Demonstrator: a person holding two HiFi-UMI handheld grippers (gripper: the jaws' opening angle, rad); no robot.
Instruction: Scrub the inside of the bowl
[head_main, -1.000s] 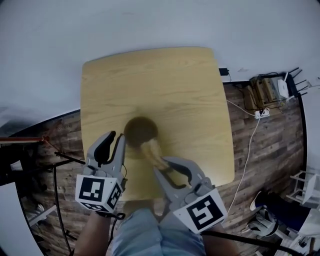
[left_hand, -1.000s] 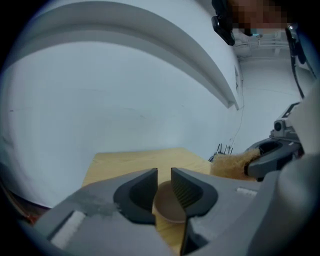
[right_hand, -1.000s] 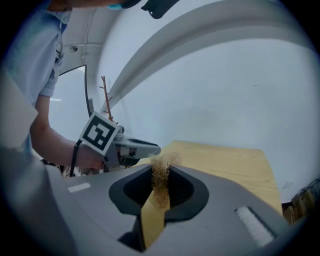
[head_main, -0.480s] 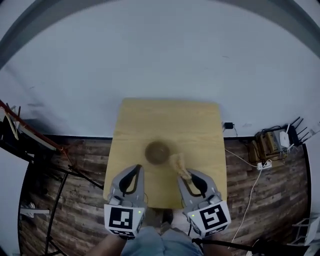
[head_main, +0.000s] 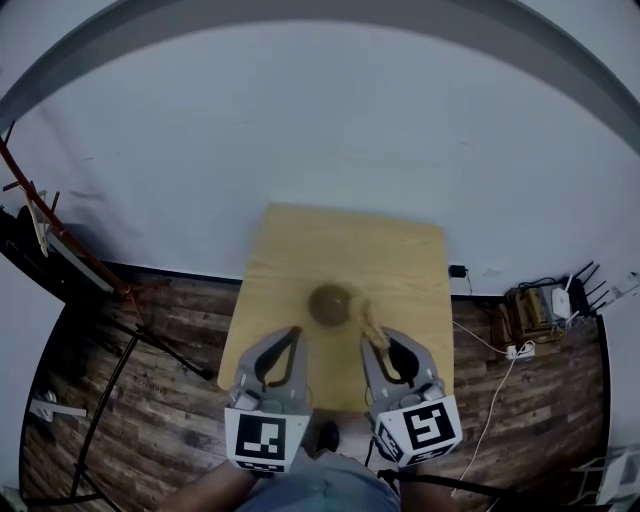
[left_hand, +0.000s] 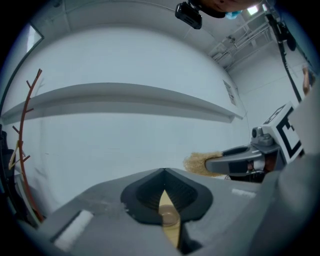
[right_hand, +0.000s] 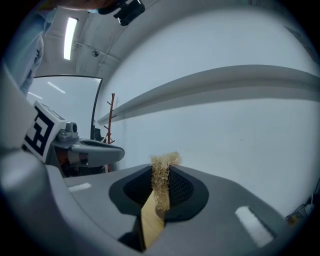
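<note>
A small dark brown bowl (head_main: 330, 303) stands near the middle of the light wooden table (head_main: 400, 260). My right gripper (head_main: 380, 340) is shut on a tan fibrous scrubber (head_main: 369, 320), whose tuft lies just right of the bowl in the head view. Between the right gripper's (right_hand: 160, 172) jaws, the scrubber (right_hand: 162, 182) sticks up. My left gripper (head_main: 293, 335) hovers over the table's near edge, left of the bowl, shut with nothing in it. Through the left gripper's (left_hand: 164, 172) narrow slit I see the bowl (left_hand: 169, 218) far below. Both grippers are held well above the table.
The table stands on a dark plank floor (head_main: 170, 330) against a white wall (head_main: 320, 130). A reddish rack (head_main: 60, 250) stands at the left. Cables and a power strip (head_main: 518, 350) lie at the right, beside a box of gear (head_main: 535, 305).
The view has pulled back and up, so the table and bowl look much smaller. The scrubber has gone from the bowl's near rim to its right side. Both grippers have drawn level.
</note>
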